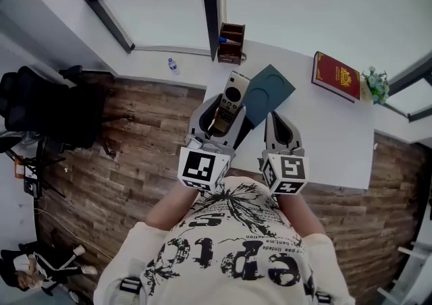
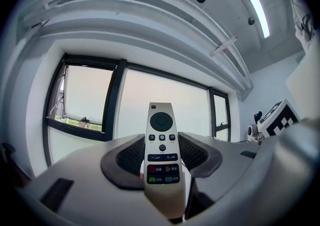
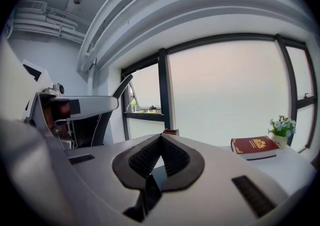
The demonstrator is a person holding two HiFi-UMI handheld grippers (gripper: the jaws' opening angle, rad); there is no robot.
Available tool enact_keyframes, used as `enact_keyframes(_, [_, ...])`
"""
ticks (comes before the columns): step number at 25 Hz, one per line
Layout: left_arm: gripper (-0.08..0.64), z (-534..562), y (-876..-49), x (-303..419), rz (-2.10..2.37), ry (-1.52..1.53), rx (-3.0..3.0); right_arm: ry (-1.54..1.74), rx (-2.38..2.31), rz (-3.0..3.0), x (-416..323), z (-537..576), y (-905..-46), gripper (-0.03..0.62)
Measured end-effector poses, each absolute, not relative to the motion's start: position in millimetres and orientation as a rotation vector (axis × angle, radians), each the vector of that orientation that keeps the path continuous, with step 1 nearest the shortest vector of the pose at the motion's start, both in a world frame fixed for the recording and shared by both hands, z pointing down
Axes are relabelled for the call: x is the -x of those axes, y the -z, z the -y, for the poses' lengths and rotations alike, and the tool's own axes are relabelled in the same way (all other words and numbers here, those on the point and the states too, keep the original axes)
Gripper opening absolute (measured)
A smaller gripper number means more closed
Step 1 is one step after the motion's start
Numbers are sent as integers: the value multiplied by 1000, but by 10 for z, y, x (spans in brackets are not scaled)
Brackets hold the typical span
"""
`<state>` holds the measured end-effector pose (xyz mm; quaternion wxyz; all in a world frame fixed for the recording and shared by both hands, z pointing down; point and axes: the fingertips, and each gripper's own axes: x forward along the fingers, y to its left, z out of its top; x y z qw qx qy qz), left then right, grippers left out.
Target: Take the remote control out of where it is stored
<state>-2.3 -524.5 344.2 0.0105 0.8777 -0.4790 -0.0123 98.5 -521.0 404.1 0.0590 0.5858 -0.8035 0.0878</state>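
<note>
My left gripper (image 1: 219,121) is shut on a long silver remote control (image 1: 231,91), lifted above the near left corner of the white table (image 1: 324,135). In the left gripper view the remote (image 2: 162,135) stands upright between the dark pads (image 2: 127,157), button face toward the camera, its upper half sticking out past the fingertips. My right gripper (image 1: 277,120) hovers just to the right, over the table's front part. Its jaws are shut with nothing between them, tips meeting in the right gripper view (image 3: 160,142).
A dark teal flat pad (image 1: 268,91) lies on the table beyond the grippers. A wooden desk organizer (image 1: 231,42) stands at the far left corner. A red book (image 1: 335,75) and a small flower pot (image 1: 375,84) sit at the far right. A black chair (image 1: 47,104) stands on the wooden floor at left.
</note>
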Motion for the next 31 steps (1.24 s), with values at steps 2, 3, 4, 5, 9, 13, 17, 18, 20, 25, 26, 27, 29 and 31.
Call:
enact_keyframes(2, [218,5237,-3461,36,1498,17,-2730,-267,-1771,2445,-958,5190,-4039,2])
enact_keyframes(3, [218,5229,-3481,39,1495,7,-2726,-270,-1767,2449,-945,5173,-4047,2])
enact_keyframes(4, [218,5221,-3507,39,1492,-5,-2724,-274,-1763,2453,-935,5157,-4061,2])
enact_keyframes(5, [218,5214,-3531,35,1489,-16,-2724,-280,-1758,2455,-929,5143,-4078,2])
enact_keyframes(9, [218,5176,-3553,9,1478,-27,-2727,-301,-1757,2454,-944,5120,-4118,2])
enact_keyframes(13, [218,5167,-3627,-14,1450,-65,-2714,-314,-1760,2452,-953,5102,-4140,2])
enact_keyframes(17, [218,5162,-3695,6,1433,-90,-2693,-340,-1753,2450,-926,5048,-4167,2])
enact_keyframes(18, [218,5156,-3693,5,1433,-89,-2694,-342,-1753,2449,-928,5035,-4166,2])
enact_keyframes(20, [218,5149,-3705,-3,1432,-83,-2689,-342,-1756,2444,-944,5010,-4174,2])
enact_keyframes(25, [218,5113,-3778,-31,1412,-96,-2668,-358,-1766,2410,-1001,4940,-4224,2])
enact_keyframes(26, [218,5103,-3789,-40,1409,-99,-2667,-367,-1769,2400,-1018,4930,-4242,2])
enact_keyframes(27, [218,5095,-3801,-52,1403,-102,-2665,-377,-1773,2393,-1034,4924,-4257,2])
enact_keyframes(29, [218,5078,-3831,-81,1391,-112,-2662,-389,-1777,2389,-1059,4916,-4276,2])
enact_keyframes(31, [218,5060,-3865,-110,1380,-122,-2661,-393,-1780,2387,-1078,4907,-4287,2])
